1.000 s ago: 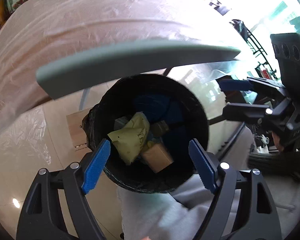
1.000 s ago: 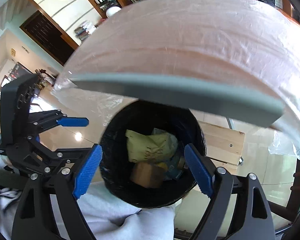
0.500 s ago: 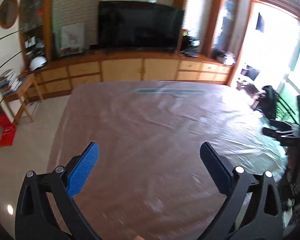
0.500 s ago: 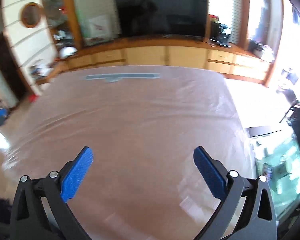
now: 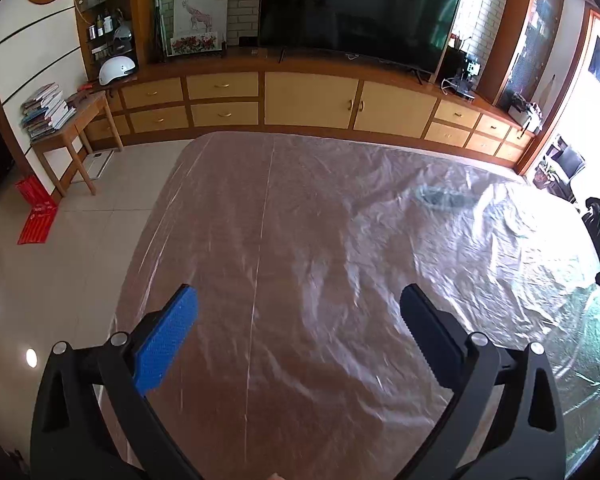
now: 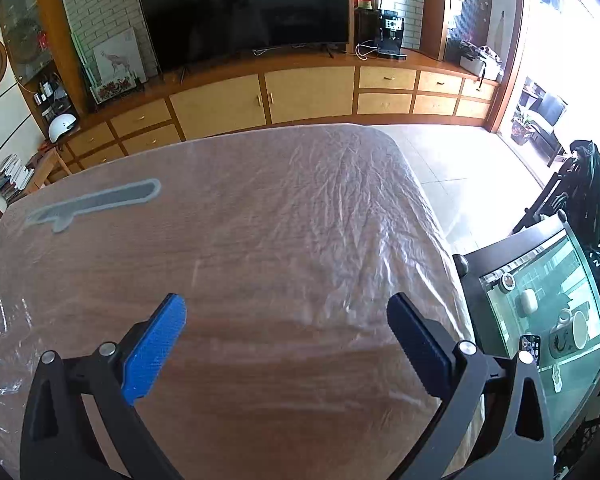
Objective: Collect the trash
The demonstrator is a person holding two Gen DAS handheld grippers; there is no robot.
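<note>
Nearest the lens, the left gripper (image 5: 296,320) is spread wide with nothing between its blue pads; the right gripper (image 6: 286,328) is likewise released and holds nothing. Both hover over the wooden table (image 5: 300,220) wrapped in clear plastic film. No trash shows on it. A grey strip (image 6: 96,202) lies under the film at ten o'clock in the right view. Beyond, at twelve o'clock, the television (image 5: 356,8) stands on the cabinets (image 5: 308,98).

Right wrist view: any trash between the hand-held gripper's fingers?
No. The right hand-held gripper is open over the bare plastic-covered wooden table, holding nothing.
</note>
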